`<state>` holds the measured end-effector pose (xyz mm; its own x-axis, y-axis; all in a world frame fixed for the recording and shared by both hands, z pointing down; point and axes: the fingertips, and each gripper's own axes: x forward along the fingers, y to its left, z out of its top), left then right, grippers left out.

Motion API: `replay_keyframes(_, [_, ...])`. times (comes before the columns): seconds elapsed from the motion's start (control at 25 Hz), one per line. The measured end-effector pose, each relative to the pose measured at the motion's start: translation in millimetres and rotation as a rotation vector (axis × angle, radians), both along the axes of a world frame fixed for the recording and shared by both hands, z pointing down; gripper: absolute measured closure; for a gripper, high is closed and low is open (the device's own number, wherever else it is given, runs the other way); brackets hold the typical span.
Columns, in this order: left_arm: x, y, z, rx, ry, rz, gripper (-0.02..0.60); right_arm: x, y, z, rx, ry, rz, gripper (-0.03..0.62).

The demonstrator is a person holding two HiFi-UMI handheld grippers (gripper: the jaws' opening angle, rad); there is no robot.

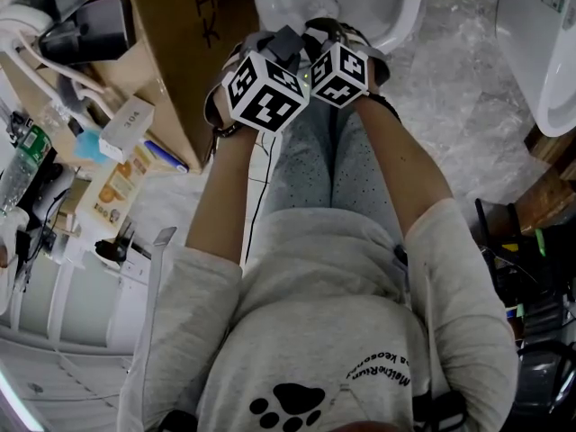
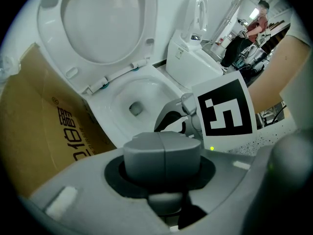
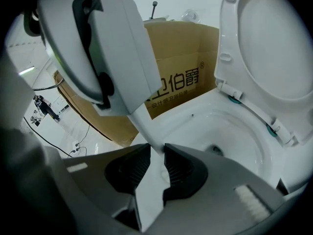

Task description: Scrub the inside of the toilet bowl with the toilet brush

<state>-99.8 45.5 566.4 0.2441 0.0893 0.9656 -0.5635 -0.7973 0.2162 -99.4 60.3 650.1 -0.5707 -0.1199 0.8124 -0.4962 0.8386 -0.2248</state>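
Note:
The white toilet bowl [image 3: 220, 131] stands with its seat [image 2: 102, 23] lifted, and its rim [image 1: 396, 21] shows at the top of the head view. My two grippers are held close together above it. The left gripper [image 2: 162, 151] has its pads together; the right gripper view shows the white toilet brush handle [image 3: 142, 124] coming out from under it. That handle passes between the jaws of my right gripper [image 3: 154, 153], whose pads stand close on either side without clamping it. The brush head is hidden.
A brown cardboard box [image 3: 183, 80] stands against the bowl's left side [image 1: 180, 52]. A second toilet [image 2: 195, 58] is beyond, and another white fixture [image 1: 540, 52] is at the right. Boxes and clutter [image 1: 117, 151] lie at the left, with a person [image 2: 247, 38] far off.

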Motion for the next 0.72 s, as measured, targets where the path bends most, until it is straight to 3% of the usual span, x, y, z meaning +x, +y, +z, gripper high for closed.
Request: replay_keyframes(0.72, [-9,-35,11,0.010,-0.047,-0.050,0.426,-11,-32,17,-0.020,-0.020,-0.003,0.510])
